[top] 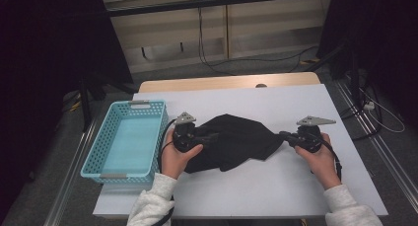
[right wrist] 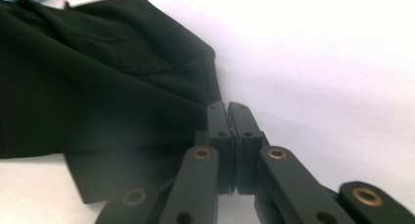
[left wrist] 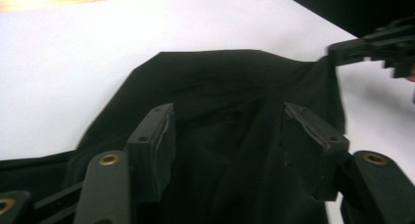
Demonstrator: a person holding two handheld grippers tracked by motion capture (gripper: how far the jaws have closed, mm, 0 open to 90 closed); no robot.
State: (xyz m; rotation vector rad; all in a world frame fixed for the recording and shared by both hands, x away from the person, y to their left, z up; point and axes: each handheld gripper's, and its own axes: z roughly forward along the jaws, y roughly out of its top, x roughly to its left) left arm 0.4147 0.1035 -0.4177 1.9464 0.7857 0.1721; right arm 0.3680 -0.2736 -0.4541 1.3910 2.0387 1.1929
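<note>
Right gripper (right wrist: 228, 106): jaws pinched tight on corner of black cloth (top: 236, 139), at cloth's right tip. Left gripper (left wrist: 230, 136): jaws half-wide over cloth's left part, cloth between them, nothing clamped. Cloth lies mid-table (top: 296, 186), just right of blue basket (top: 93, 157). We judge step as spreading cloth: we keep right pinch firm, we close left jaws on 1 layer only, near edge, then pull apart level, slowly.

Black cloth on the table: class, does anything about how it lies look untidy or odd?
Yes. The black cloth lies bunched and wrinkled on the white table, one corner drawn to a point and pinched in the right gripper. The left gripper stands open over it. The blue basket beside it looks undisturbed.
</note>
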